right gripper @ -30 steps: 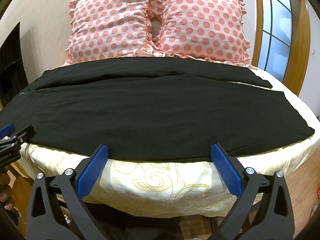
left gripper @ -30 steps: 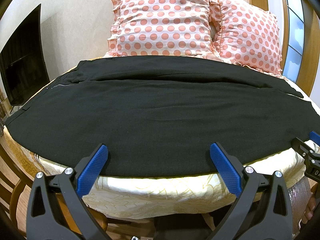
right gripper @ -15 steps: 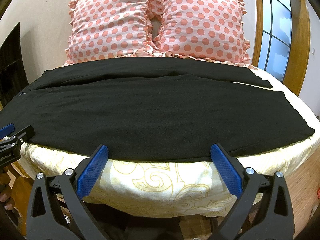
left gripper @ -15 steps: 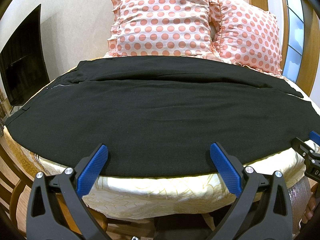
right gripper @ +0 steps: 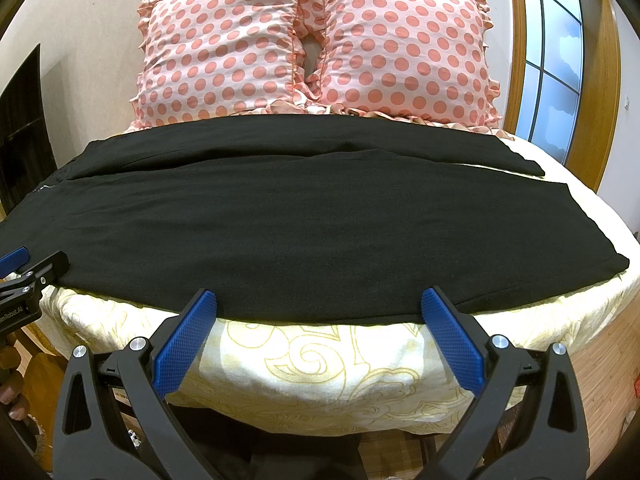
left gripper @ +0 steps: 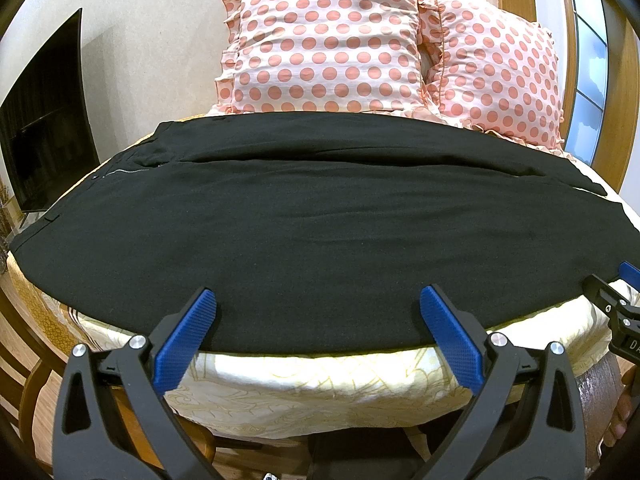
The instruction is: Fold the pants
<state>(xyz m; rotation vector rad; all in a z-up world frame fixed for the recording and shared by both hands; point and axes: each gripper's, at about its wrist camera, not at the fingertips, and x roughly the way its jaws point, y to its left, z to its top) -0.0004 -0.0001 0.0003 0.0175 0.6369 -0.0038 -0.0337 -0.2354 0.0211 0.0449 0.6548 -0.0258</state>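
Jaws of both grippers gape wide, empty, at the pants' near edge.

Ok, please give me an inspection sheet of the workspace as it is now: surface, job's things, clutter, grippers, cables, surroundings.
Surface: bed with cream, yellow-patterned cover, mostly covered by the garment.
Job's things: black fabric pants lie flat across the bed, waist with zipper to the left, leg ends to the right, one leg nearer the pillows.
Clutter: two pink polka-dot frilled pillows upright behind the pants.
Grippers: left gripper open and empty at the near edge; right gripper open and empty likewise.
Cables: nothing seen.
Surroundings: dark flat screen at left, wood-framed window at right, beige wall.
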